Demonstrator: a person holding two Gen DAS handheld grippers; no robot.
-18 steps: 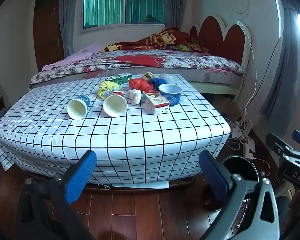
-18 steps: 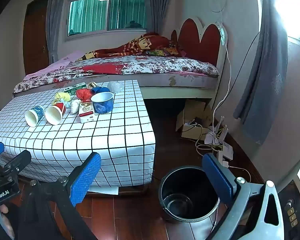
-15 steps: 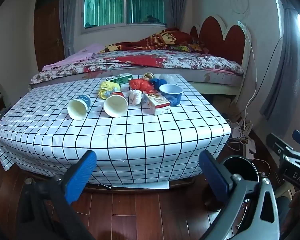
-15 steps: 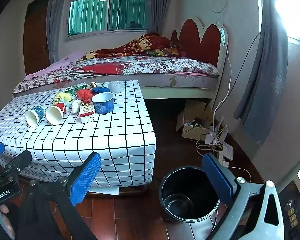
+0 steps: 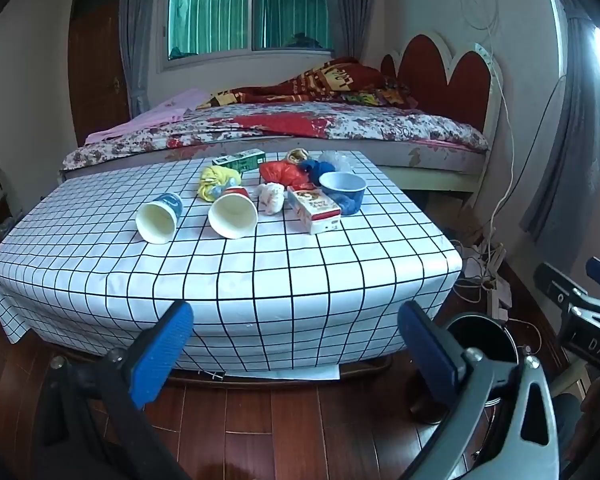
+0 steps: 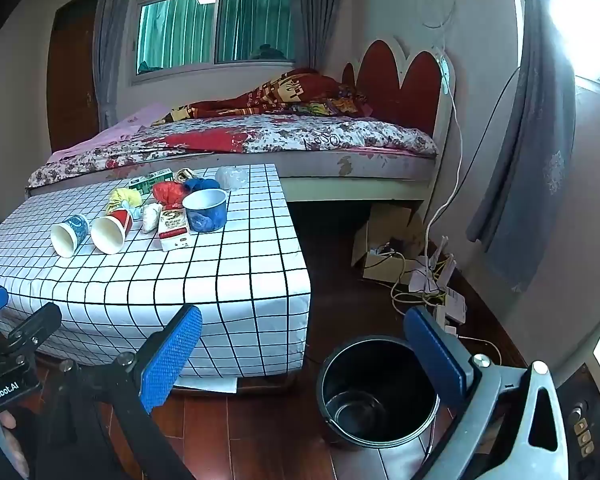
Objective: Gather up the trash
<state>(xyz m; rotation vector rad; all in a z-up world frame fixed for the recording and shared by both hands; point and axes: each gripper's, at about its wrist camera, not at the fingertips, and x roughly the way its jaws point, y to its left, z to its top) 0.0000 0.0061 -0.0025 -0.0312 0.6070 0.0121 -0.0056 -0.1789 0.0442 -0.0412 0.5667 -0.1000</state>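
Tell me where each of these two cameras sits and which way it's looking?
Left wrist: on the left gripper, facing the checked table; its open blue fingers show.
Right wrist: on the right gripper, facing the table corner and black bin; its open fingers show.
Shared: table, paper cups, bin, bed.

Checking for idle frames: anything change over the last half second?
No visible change. Left gripper and right gripper stay open and empty, short of the table. Cups, cartons and wrappers lie as before; bin unmoved.
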